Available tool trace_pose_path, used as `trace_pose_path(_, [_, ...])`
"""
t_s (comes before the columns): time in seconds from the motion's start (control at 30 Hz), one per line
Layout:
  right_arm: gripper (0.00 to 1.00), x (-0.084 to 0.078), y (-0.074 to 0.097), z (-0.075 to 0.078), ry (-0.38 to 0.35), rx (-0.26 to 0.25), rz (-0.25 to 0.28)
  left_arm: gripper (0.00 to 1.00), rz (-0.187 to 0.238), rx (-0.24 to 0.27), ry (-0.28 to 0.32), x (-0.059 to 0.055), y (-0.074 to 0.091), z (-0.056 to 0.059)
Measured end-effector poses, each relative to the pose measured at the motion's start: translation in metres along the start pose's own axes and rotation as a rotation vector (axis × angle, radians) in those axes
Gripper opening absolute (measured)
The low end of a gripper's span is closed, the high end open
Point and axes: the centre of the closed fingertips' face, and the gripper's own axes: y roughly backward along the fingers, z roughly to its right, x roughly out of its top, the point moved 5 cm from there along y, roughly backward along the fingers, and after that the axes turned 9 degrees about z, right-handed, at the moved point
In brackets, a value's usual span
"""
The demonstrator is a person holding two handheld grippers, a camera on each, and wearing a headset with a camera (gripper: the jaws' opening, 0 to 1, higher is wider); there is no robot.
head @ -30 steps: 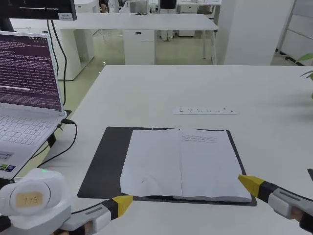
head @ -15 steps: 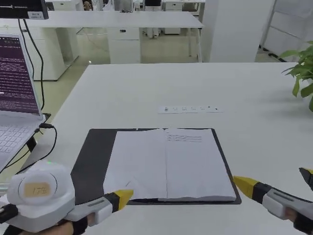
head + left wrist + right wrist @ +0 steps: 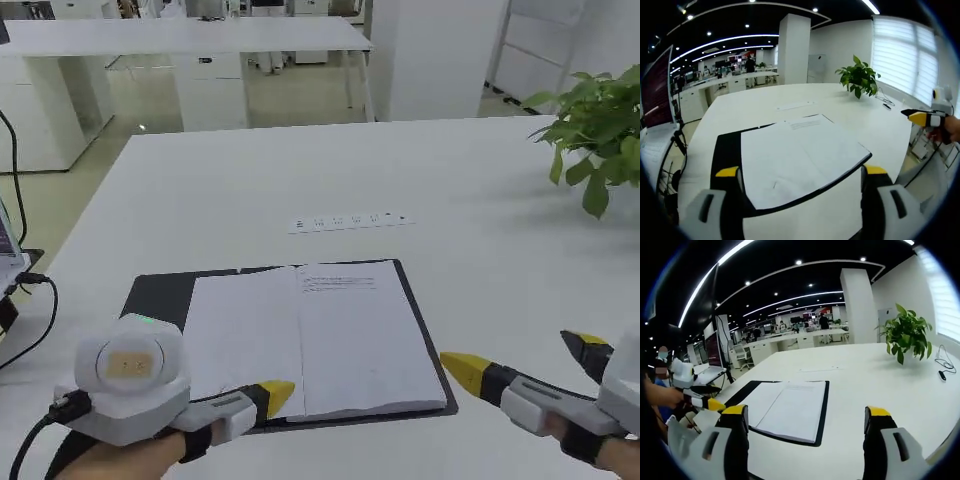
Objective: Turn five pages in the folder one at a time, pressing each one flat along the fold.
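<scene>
**One Turn, Double Risk**

The folder (image 3: 160,295) lies open on the desk (image 3: 480,190), our left hand-held gripper (image 3: 801,171) at its near corner, right hand-held gripper (image 3: 806,411) beside it, both spread, empty. We could catch two pages (image 3: 365,345) (or crease one).

room: table (image 3: 500,250) right of folder (image 3: 345,340) | obstacles: power strip (image 3: 350,222) behind, plant (image 3: 595,130) far right

folder (image 3: 300,335) open on table (image 3: 480,220) — plant (image 3: 590,125) behind, right
</scene>
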Motion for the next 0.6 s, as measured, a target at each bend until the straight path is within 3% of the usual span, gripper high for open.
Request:
trace_pose_path(0.43, [0.93, -0.010, -0.005, -0.004, -0.029, 0.026, -0.021, 0.96, -0.039, -0.102, -0.008, -0.010, -0.053, 0.041])
trace_pose_path(0.6, [0.93, -0.012, -0.005, -0.008, -0.027, 0.043, -0.028, 0.85, -0.045, -0.159, -0.018, -0.016, -0.078, 0.063])
